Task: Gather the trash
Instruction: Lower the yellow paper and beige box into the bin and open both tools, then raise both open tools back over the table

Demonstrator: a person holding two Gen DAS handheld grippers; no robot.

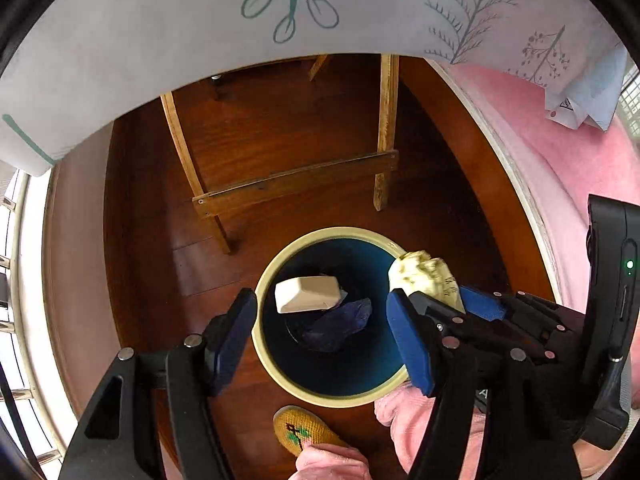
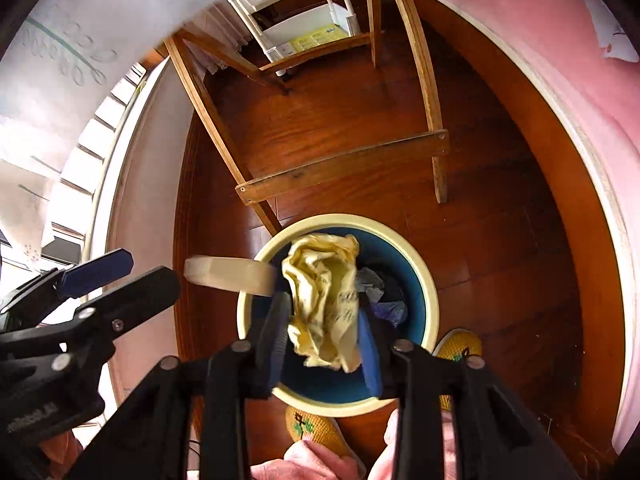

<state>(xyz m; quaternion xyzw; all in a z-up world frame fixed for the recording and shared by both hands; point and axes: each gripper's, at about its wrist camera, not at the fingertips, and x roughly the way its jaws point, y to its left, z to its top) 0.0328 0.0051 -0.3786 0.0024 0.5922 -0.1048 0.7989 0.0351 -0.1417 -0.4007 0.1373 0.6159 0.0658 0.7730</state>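
Crumpled yellow paper wad [image 2: 324, 304] sits between my right tool's [image 2: 326, 344] loosening pads; my left tool [image 1: 324, 336] gapes empty above the cream-rimmed blue bin [image 1: 280, 264] on dark wooden floor [image 1: 280, 128], beside a wooden chair frame [image 1: 296, 184].

Both grippers point steeply down, side by side. The left gripper [image 1: 324, 328] has its jaws spread wide, with nothing between the blue pads [image 1: 230, 344]. The right gripper [image 2: 326, 340] has its jaws set closer, a crumpled wad [image 2: 324, 300] between the pads; whether they press it cannot be told. Below are pink-clad legs [image 2: 320, 464] and yellow slippers [image 1: 306, 432].
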